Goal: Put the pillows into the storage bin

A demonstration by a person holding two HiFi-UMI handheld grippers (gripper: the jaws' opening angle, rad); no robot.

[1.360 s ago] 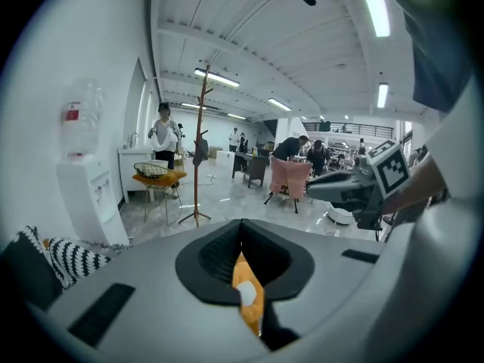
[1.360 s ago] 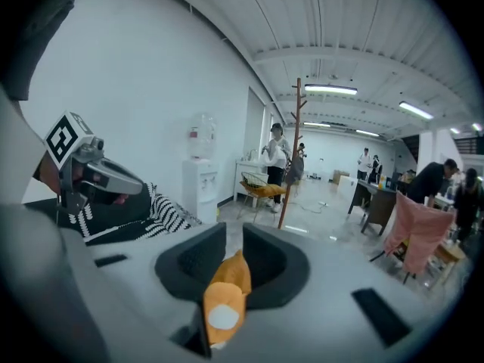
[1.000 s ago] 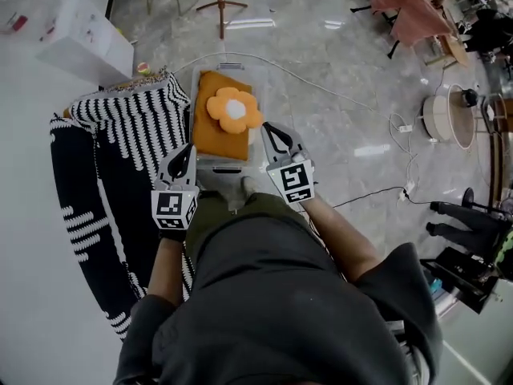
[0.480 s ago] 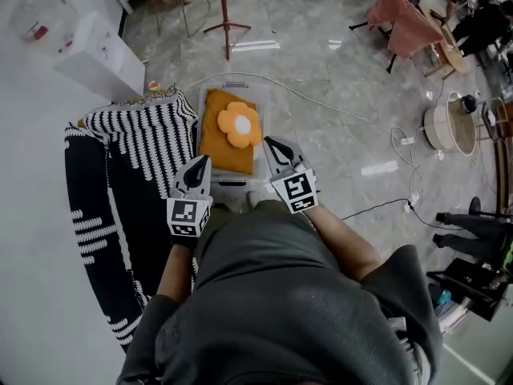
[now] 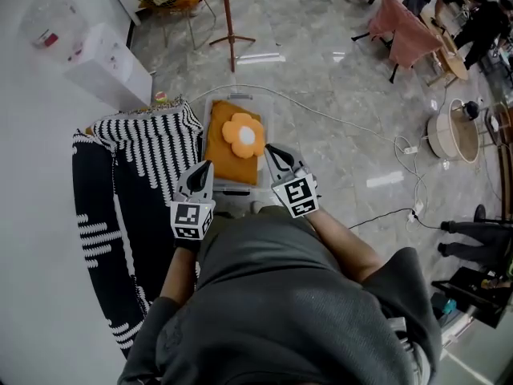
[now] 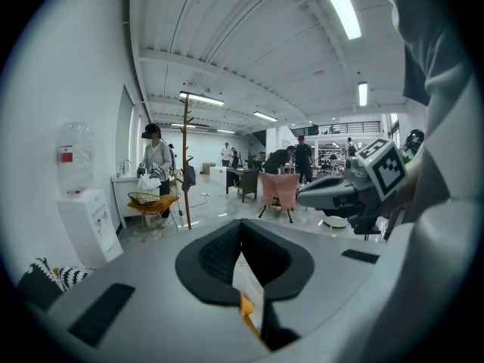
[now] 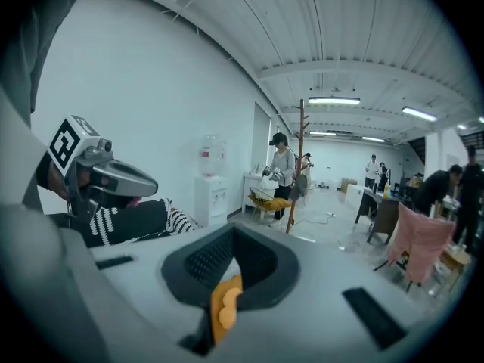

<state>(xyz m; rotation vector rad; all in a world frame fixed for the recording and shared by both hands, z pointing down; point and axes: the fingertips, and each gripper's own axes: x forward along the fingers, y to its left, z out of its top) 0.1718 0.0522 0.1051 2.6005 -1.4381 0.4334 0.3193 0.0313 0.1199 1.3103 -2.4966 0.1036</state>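
With the orange pillow (image 5: pixel 231 157) and the flower pillow (image 5: pixel 243 135) laid in the storage bin (image 5: pixel 229 188), and the fingers (image 6: pixel 219 255) of the left gripper (image 5: pixel 205 167) and the right gripper (image 5: pixel 272 149) closed on nothing, the task is judged done and only withdrawal is needed.

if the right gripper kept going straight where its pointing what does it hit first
Probably nothing close: the right gripper, jaws shut, points about level, passing above the orange pillow in the bin. Far ahead stands the coat stand; depth is unclear.

Open-plan office hall: glossy grey stone floor (image 5: pixel 337 95), fluorescent ceiling strip lights (image 6: pixel 344 10), white water dispenser (image 5: pixel 108 74), dark office desk (image 6: pixel 243 181).
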